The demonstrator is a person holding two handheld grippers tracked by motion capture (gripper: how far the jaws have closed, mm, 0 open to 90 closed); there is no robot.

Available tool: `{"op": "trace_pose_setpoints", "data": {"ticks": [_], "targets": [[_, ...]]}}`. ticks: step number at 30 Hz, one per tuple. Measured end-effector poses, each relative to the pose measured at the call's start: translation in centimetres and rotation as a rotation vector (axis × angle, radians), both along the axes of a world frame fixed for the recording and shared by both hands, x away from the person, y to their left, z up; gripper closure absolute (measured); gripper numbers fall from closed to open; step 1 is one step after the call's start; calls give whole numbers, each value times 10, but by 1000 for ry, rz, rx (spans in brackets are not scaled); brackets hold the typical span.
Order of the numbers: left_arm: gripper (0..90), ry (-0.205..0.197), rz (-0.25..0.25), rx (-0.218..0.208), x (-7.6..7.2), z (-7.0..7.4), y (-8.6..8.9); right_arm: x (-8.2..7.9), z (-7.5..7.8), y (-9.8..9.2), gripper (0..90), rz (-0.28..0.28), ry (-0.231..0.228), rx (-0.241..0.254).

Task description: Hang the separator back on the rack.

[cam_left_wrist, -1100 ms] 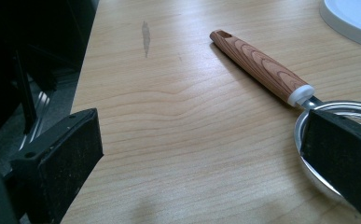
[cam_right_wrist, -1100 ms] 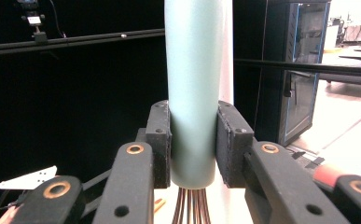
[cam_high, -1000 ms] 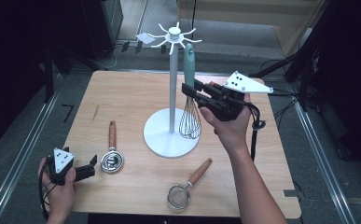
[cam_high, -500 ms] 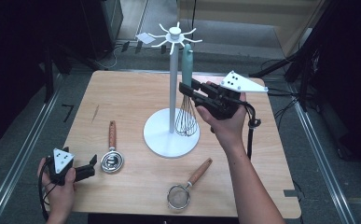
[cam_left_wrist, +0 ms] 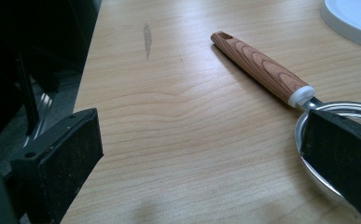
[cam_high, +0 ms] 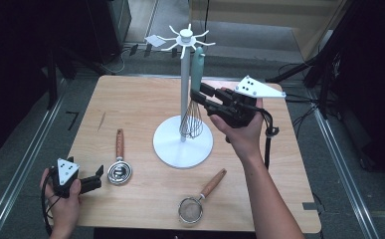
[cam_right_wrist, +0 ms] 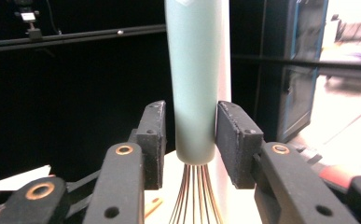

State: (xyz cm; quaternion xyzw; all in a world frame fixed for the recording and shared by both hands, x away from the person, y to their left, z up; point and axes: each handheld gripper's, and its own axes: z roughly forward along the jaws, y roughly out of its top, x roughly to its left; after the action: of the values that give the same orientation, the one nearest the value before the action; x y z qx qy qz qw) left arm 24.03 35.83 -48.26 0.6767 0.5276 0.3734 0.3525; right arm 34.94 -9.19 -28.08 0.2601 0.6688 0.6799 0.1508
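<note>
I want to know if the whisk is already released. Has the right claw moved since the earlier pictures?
No. The right claw stays beside the white stand, around the whisk handle; only its jaws have just been opening.

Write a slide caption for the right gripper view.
Right gripper jaws, just opening, flank the hanging whisk handle beside the white stand.
</note>
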Motion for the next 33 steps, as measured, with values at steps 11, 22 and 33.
{"op": "trace_pose_setpoints", "data": {"ticks": [11, 22, 33], "targets": [[0, -5, -1, -3, 0, 0, 0, -5, 7, -9, 812, -66, -55, 26], [0, 1, 1, 5, 0, 0, 0, 3, 9, -3, 900, -196, -115, 16], [0, -9, 9, -44, 0, 0, 5, 9, 26, 12, 900, -225, -229, -28]]}}
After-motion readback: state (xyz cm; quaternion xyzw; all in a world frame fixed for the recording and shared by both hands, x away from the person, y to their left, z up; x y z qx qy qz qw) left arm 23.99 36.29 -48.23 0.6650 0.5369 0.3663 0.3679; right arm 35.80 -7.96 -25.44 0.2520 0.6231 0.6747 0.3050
